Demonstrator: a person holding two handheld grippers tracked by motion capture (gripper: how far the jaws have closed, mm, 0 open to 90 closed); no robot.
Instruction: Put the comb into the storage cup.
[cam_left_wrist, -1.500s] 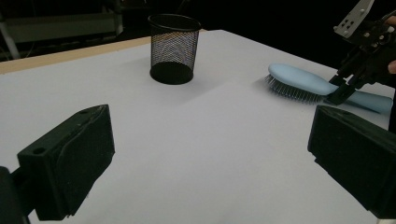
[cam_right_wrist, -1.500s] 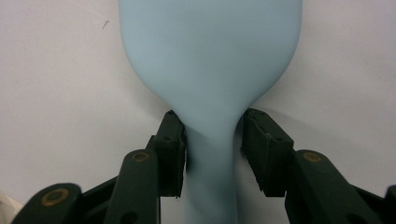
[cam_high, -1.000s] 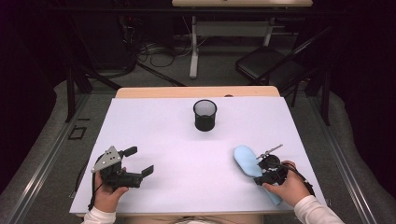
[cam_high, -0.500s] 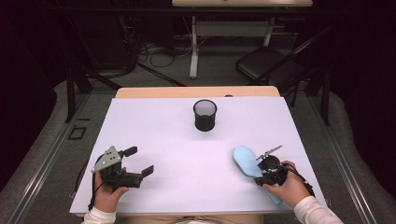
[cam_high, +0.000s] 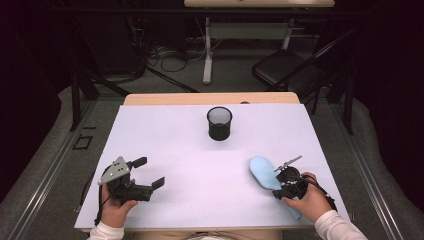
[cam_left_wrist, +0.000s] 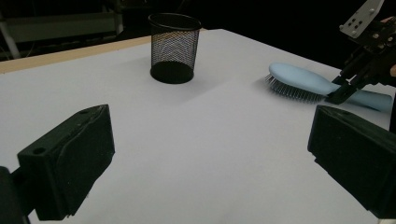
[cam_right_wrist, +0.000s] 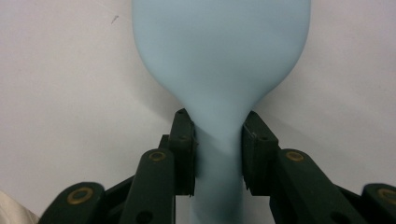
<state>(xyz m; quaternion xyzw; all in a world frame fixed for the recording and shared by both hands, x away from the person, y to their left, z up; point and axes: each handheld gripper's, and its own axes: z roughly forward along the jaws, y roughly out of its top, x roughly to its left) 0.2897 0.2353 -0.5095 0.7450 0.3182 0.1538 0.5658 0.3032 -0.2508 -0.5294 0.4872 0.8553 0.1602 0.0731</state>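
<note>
At the white table's (cam_high: 165, 135) five o'clock corner, the right gripper (cam_right_wrist: 217, 140) clamps the neck of a pale blue plastic hairbrush (cam_high: 262, 172), bristles down, apparently mid-pickup; lifting toward the black mesh cup (cam_high: 219, 123) at twelve seems next, while the left gripper (cam_high: 148, 173) waits open.

- In the right gripper view, the top of the brush (cam_right_wrist: 219, 60) head and the end of its handle are cut off by the picture's edges.
- In the high view, the right hand (cam_high: 311, 202) covers most of the handle near the table's (cam_high: 200, 150) right front corner.
- The left gripper view's right edge cuts off the handle's tip.
</note>
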